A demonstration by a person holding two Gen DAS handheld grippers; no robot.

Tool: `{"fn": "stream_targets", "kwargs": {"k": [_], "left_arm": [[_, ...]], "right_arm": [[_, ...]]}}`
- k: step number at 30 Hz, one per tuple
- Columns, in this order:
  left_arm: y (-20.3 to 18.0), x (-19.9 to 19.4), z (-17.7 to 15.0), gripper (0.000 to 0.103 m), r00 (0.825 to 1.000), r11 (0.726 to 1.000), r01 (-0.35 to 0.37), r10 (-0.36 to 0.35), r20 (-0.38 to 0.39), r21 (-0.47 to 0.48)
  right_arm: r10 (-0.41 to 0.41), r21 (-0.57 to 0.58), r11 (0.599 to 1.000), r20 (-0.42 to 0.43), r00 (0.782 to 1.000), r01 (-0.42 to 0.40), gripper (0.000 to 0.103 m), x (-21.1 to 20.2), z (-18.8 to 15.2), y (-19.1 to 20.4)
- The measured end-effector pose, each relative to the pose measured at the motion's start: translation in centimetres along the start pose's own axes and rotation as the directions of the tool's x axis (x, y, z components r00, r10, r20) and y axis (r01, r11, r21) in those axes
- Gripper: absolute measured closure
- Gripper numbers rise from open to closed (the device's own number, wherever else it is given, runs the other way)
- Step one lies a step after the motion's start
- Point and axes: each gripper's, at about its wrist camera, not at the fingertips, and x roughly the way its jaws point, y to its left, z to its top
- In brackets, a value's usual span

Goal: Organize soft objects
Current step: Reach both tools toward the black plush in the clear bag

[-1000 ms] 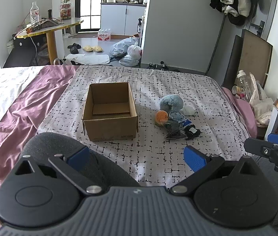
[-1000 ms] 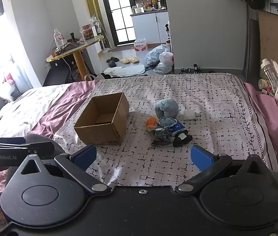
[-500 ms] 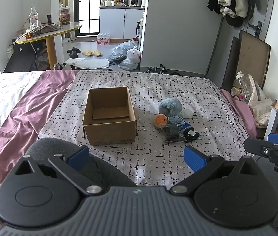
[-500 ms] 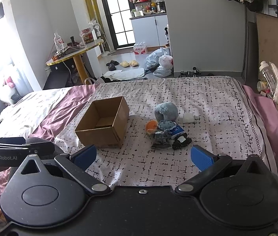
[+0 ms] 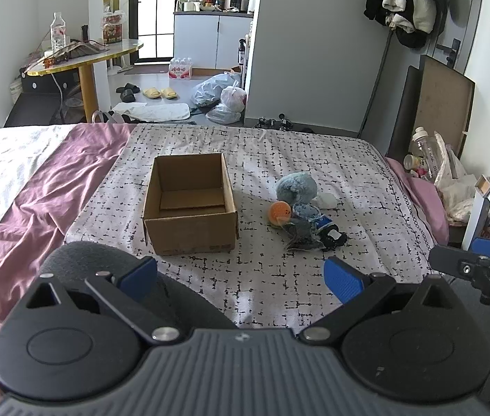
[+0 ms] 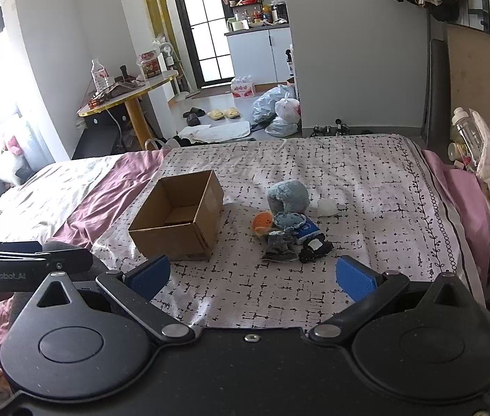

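An open, empty cardboard box (image 5: 189, 204) (image 6: 179, 222) stands on the patterned bedspread (image 5: 279, 277). To its right lies a heap of soft toys: a blue-grey plush (image 5: 296, 188) (image 6: 288, 196), a small orange ball plush (image 5: 280, 211) (image 6: 263, 222), a blue denim piece (image 5: 309, 213), dark grey and black pieces (image 5: 328, 237) (image 6: 314, 248), and a small white lump (image 5: 326, 201). My left gripper (image 5: 241, 274) is open and empty, well short of the box. My right gripper (image 6: 253, 274) is open and empty, short of the toys.
A purple sheet (image 5: 54, 190) and a white quilt lie left of the bedspread. A dark grey cushion (image 5: 82, 260) sits by my left gripper. Bottles and bags crowd the right bedside (image 5: 432, 159). Beyond the bed's far edge are a yellow table (image 5: 85, 62), slippers and plastic bags.
Both cameras have pulled back and risen slightly, so the box and toys look smaller and farther. Both grippers stay open. Nothing on the bed has moved.
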Motion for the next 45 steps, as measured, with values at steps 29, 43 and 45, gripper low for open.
{"fn": "stream_targets", "kwargs": {"k": [29, 43, 45], "left_arm": [[-2.0, 8.7, 2.6, 0.002, 0.997, 0.997, 0.064, -0.065, -0.032, -0.039], [-3.0, 15.0, 3.7, 0.008, 0.992, 0.992, 0.084, -0.092, -0.082, -0.089], [-3.1, 15.9, 3.8, 0.009, 0.991, 0.991, 0.086, -0.095, -0.095, -0.1]], "right_arm": [[-0.004, 0.137, 0.991, -0.061, 0.998, 0.012, 0.0, 7.7, 0.6, -6.6], [0.028, 0.237, 0.972, -0.118, 0.993, 0.001, 0.0, 13.8, 0.7, -9.8], [0.036, 0.246, 0.969, -0.13, 0.991, -0.003, 0.0, 14.7, 0.7, -10.1]]}}
